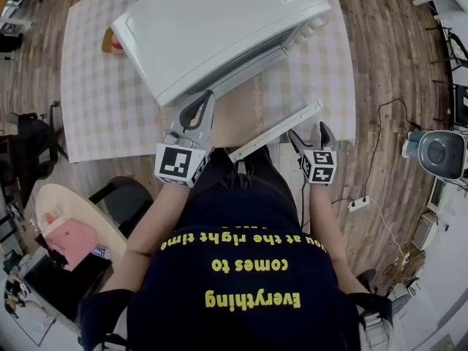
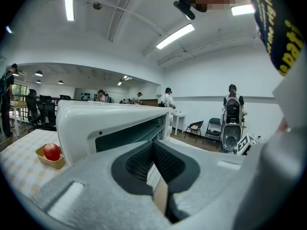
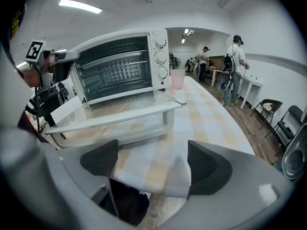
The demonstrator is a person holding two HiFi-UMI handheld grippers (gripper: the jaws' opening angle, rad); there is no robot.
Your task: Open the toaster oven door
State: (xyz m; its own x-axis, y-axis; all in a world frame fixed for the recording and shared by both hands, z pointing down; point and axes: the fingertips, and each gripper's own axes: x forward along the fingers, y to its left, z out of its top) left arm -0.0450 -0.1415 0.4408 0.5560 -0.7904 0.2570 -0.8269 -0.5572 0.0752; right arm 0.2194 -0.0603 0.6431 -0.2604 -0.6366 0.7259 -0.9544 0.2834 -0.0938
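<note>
Toaster oven: white toaster oven (image 1: 219, 28) sits on the counter (image 1: 102, 108), which has a pale checked cloth over it. The front faces the person.
Door: the door (image 3: 120, 107) is open, swung down and lying about level over the counter. Its glass shows the cloth through it.
Handle: the white handle (image 1: 276, 131) runs along the door's near edge, close to the counter's front edge.
Inside: the wire rack is visible in the open cavity. Three knobs (image 3: 159, 56) are stacked on the panel to the right.
Left tongs: the left tongs (image 1: 199, 107) are closed pad to pad with nothing held. They sit by the oven's front left corner, pointed at it. I cannot tell whether they touch it.
Right tongs: the right tongs (image 3: 152, 162) stand wide apart and grip nothing. They are just off the handle's right end, clear of it, and only the cloth edge shows between them.
Other items: an apple (image 2: 52, 151) in a small dish lies on the counter to the oven's left. A pink cup (image 3: 177, 78) stands beside the knob side.
</note>
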